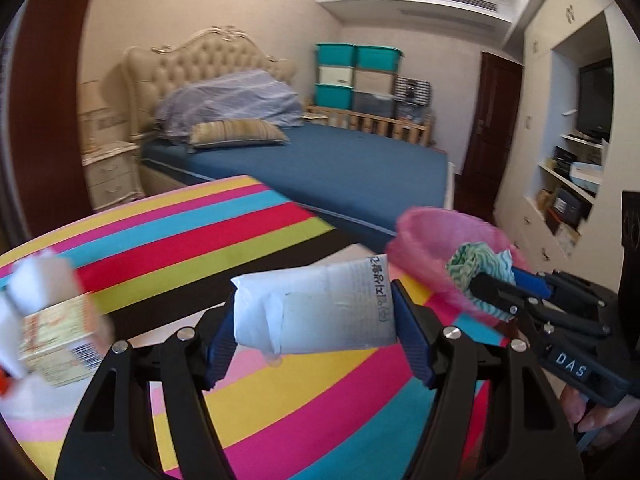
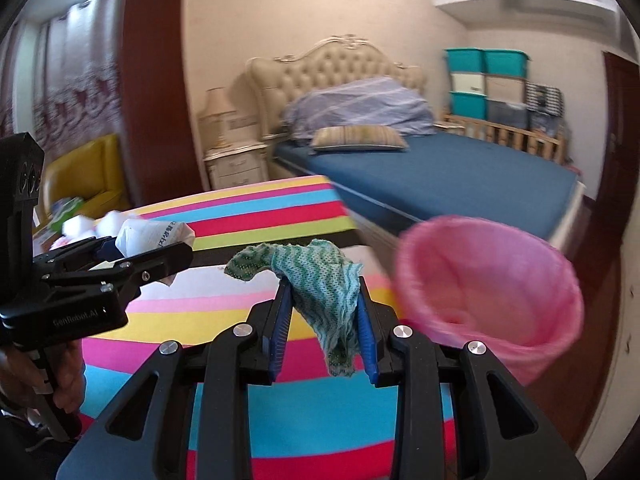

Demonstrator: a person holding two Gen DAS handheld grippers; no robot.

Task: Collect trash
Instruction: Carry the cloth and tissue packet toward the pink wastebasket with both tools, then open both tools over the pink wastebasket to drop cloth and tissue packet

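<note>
Striped tablecloth (image 1: 248,216) in the foreground, blue-sheeted bed (image 2: 460,172) with tufted cream headboard (image 2: 344,64), striped pillow (image 1: 236,133), white nightstand (image 2: 236,164), teal storage bins (image 1: 356,56), television (image 1: 596,100), yellow armchair (image 2: 86,176)

Counts: 2 grippers, left gripper (image 1: 314,312) and right gripper (image 2: 324,312), each with 2 blue-padded fingers. 1 white packet (image 1: 316,308) with printed text, 1 green patterned cloth (image 2: 320,276), 1 pink bin (image 2: 492,300). 1 printed carton (image 1: 56,344) at the left edge, with 2 or so white wads (image 1: 36,280) by it; blurred, exact number unclear. 1 striped table (image 1: 180,240). Background: 1 bed (image 2: 440,176), 1 striped pillow (image 2: 360,138), 1 bedside lamp (image 2: 216,114), 3 teal storage boxes (image 2: 486,60).
</note>
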